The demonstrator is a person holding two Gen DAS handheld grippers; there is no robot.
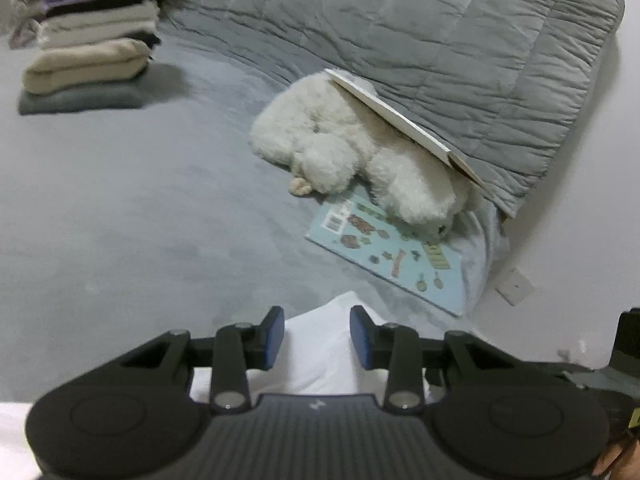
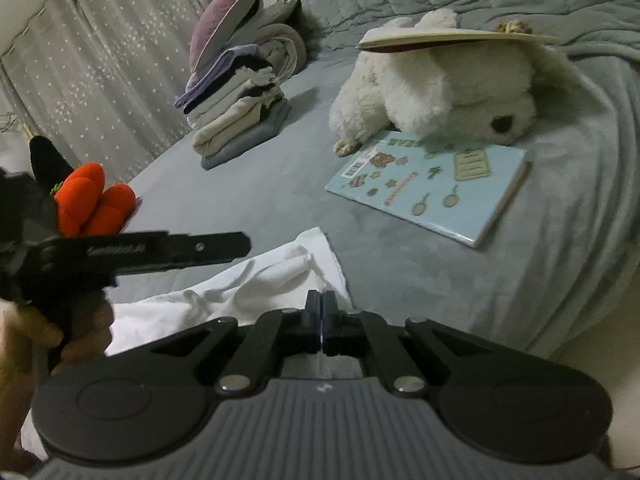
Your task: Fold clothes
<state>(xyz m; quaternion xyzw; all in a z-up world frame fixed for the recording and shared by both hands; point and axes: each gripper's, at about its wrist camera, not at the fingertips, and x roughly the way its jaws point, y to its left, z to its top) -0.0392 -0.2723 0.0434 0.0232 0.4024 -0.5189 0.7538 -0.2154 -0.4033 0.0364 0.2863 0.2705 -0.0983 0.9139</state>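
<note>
White cloth (image 2: 256, 280), a crumpled garment, lies at the near edge of the grey bed (image 1: 120, 220), just in front of both tongs. Left tongs (image 1: 317, 338) stand partly open, blue pads (image 1: 275, 338) on either side of a raised fold of the white cloth; whether the pads press on it cannot be told. Right tongs (image 2: 321, 322) are fully closed, pads meeting over the cloth's edge, and whether any fabric is pinched between them cannot be told. A hand (image 2: 24, 332) grips the left tool at the left of the right-wrist view.

Further along the bed, a stack of folded clothes (image 1: 88, 44) sits toward the far left. A white plush toy (image 1: 352, 152) lies near the right edge, its head on a light blue book (image 1: 384, 256), with an open book (image 1: 400, 120) resting on its back. A grey quilt (image 1: 440, 32) is bunched along the far side. An orange plush (image 2: 94, 200) sits at the left edge, by the curtain (image 2: 100, 80).
</note>
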